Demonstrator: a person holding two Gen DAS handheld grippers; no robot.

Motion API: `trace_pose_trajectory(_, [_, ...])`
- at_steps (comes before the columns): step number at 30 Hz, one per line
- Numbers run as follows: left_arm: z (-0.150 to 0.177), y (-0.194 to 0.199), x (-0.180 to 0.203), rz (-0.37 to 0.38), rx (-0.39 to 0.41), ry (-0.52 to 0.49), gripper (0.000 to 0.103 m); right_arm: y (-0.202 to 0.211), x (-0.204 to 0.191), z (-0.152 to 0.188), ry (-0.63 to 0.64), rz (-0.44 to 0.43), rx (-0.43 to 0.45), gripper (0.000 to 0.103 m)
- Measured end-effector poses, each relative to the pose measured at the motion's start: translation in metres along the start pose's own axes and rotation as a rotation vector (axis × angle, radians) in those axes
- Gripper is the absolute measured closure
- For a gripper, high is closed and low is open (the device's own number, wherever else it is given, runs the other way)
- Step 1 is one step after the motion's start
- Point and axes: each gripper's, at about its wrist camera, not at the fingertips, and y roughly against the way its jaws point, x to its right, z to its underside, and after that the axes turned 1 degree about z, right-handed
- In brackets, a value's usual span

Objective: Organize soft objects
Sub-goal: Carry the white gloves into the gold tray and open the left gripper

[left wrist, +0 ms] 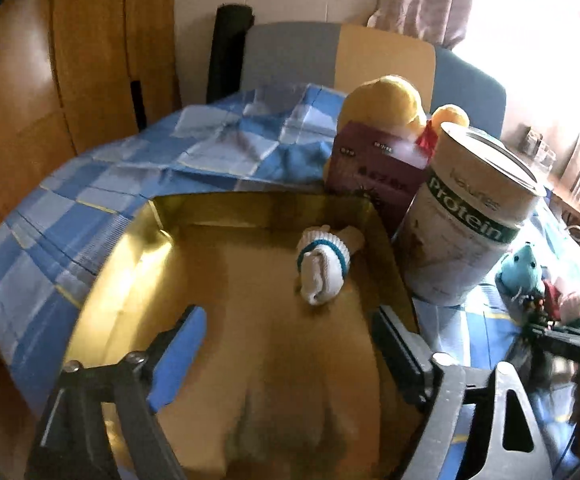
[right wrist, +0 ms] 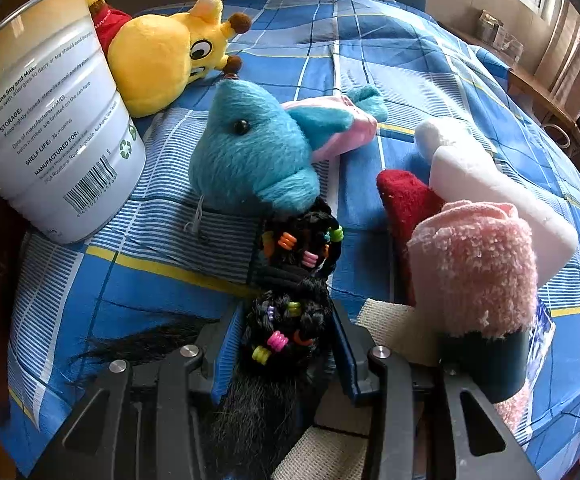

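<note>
My left gripper (left wrist: 290, 332) is open and empty, hovering over an open gold-lined cardboard box (left wrist: 130, 264). A rolled white sock with teal stripes (left wrist: 324, 266) lies inside the box at its far right. My right gripper (right wrist: 286, 332) is shut on a black braided hairpiece with coloured beads (right wrist: 294, 276), just above the blue checked cloth. In the right wrist view, ahead of it lie a blue plush (right wrist: 250, 152), a yellow giraffe plush (right wrist: 162, 60), a red sock (right wrist: 406, 200), a pink fuzzy roll (right wrist: 474, 264) and a white foam piece (right wrist: 474, 168).
A protein tin (left wrist: 466, 216) stands right of the box; it also shows in the right wrist view (right wrist: 50, 128). A maroon carton (left wrist: 374, 172) leans behind the box. The blue checked cloth (right wrist: 430, 60) covers the table. A chair back (left wrist: 330, 56) stands beyond.
</note>
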Motion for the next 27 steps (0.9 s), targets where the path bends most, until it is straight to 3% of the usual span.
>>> trace_pose_trajectory(6, [0.014, 0.032, -0.004, -0.016, 0.058, -0.015, 0.007, 0.003, -0.005, 0.004, 0.008, 0.02, 0.009, 0.061])
trace_pose_trajectory(17, [0.023, 0.052, -0.021, -0.051, 0.091, -0.04, 0.007, 0.02, -0.013, 0.016, 0.006, 0.042, -0.05, 0.067])
trace_pose_trajectory(27, [0.027, 0.058, -0.034, -0.074, 0.104, -0.041, 0.007, 0.069, -0.024, 0.014, 0.037, 0.016, 0.045, 0.068])
